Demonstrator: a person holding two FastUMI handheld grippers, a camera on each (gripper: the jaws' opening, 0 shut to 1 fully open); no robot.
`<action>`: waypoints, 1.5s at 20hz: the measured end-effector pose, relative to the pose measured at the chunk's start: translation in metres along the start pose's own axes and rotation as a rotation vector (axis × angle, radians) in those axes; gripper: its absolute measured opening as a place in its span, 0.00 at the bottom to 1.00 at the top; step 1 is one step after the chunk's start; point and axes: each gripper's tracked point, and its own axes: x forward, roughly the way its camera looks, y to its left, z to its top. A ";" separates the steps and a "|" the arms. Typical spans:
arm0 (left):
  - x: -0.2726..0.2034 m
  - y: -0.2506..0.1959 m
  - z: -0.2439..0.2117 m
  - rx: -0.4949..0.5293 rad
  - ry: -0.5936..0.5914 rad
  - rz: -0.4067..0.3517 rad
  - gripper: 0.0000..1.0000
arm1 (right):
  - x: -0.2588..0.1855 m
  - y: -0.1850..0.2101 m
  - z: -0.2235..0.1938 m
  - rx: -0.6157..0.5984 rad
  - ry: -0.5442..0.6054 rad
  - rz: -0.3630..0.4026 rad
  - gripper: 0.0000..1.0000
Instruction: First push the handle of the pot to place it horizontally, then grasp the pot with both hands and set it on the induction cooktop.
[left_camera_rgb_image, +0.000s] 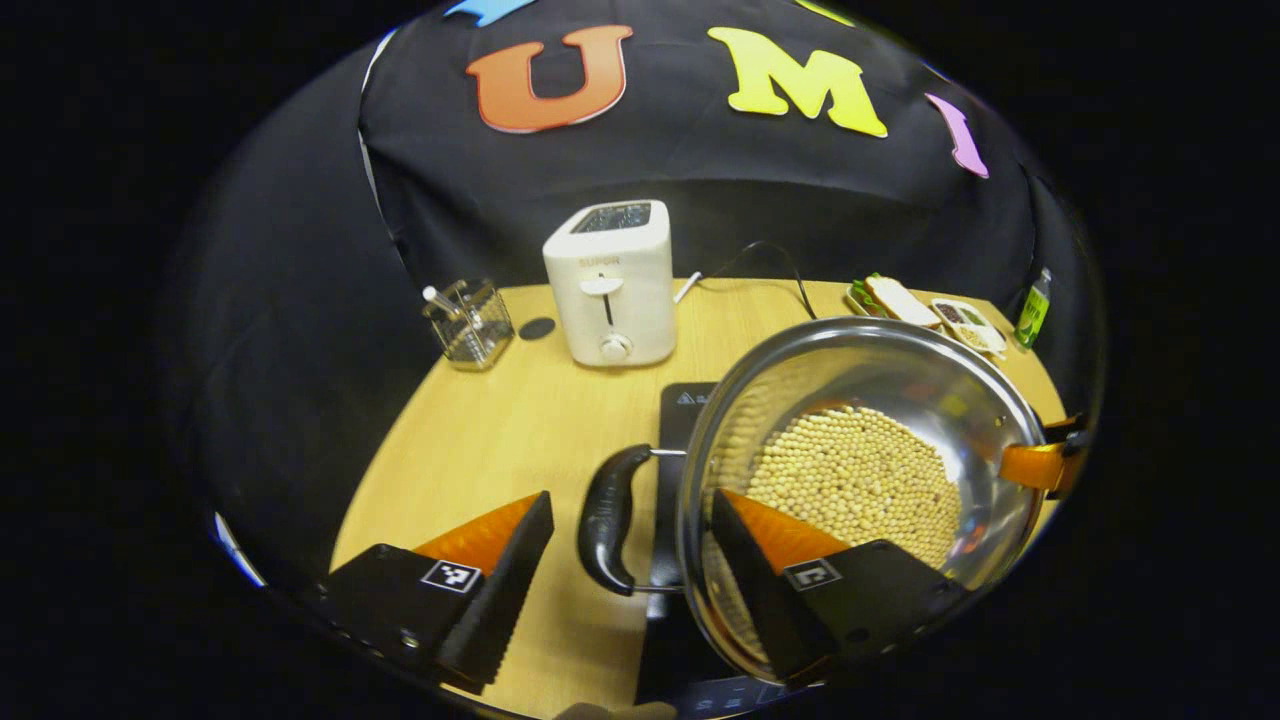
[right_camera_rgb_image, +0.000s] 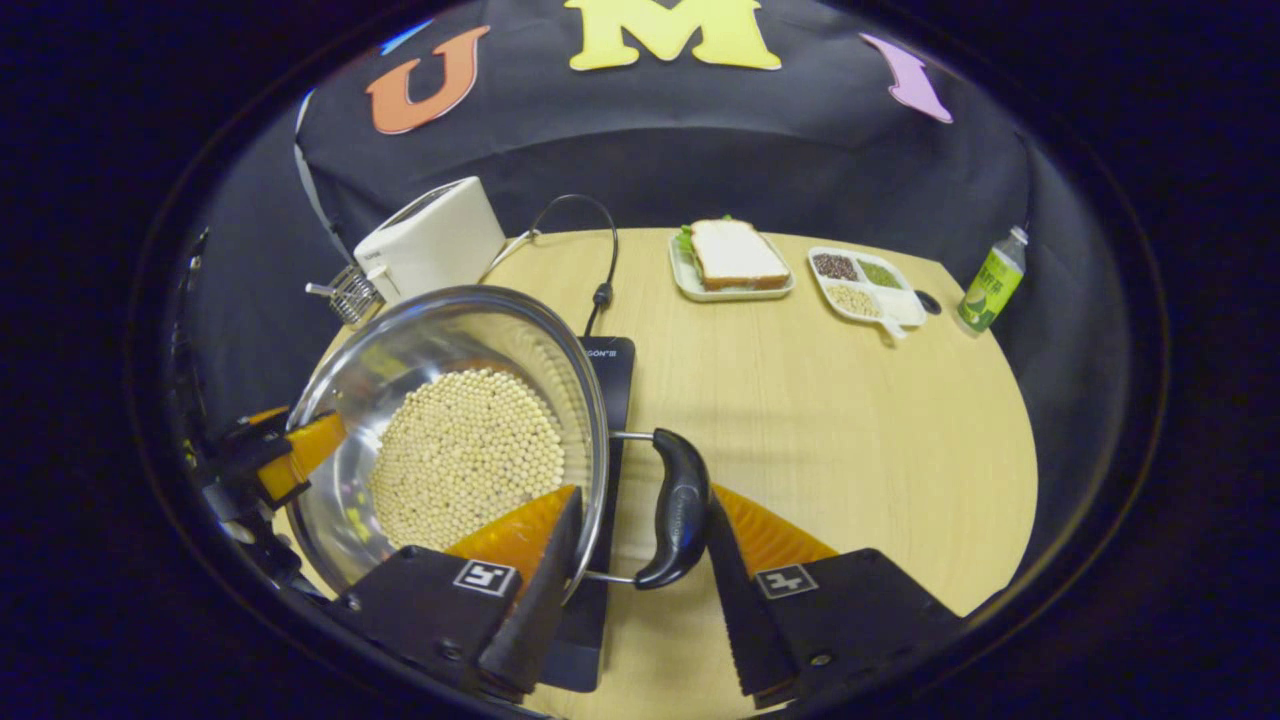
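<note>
Wooden counter (right_camera_rgb_image: 850, 420) under black cloth: a steel pot (left_camera_rgb_image: 860, 400) of pale beans sits over the dark cooktop (right_camera_rgb_image: 608, 375) near the counter's front edge. Left gripper (left_camera_rgb_image: 632, 545) fingers are spread, straddling one black side handle (left_camera_rgb_image: 606, 515), one finger inside the rim. Right gripper (right_camera_rgb_image: 645, 540) fingers are spread likewise about the opposite handle (right_camera_rgb_image: 678, 508). Toaster (left_camera_rgb_image: 610, 282), wire basket (left_camera_rgb_image: 468, 322), sandwich plate (right_camera_rgb_image: 735, 260), divided dish (right_camera_rgb_image: 865, 285) and bottle (right_camera_rgb_image: 990, 280) line the far edge.
</note>
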 end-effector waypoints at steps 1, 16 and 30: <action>-0.007 0.001 0.007 0.022 -0.028 0.009 0.98 | -0.004 0.000 0.001 -0.002 -0.022 0.007 0.87; -0.104 -0.010 0.051 0.039 -0.249 0.088 0.96 | -0.083 -0.031 0.025 -0.050 -0.221 0.008 0.87; -0.306 -0.158 0.158 -0.043 -0.535 -0.108 0.96 | -0.290 -0.134 0.064 -0.090 -0.556 -0.011 0.99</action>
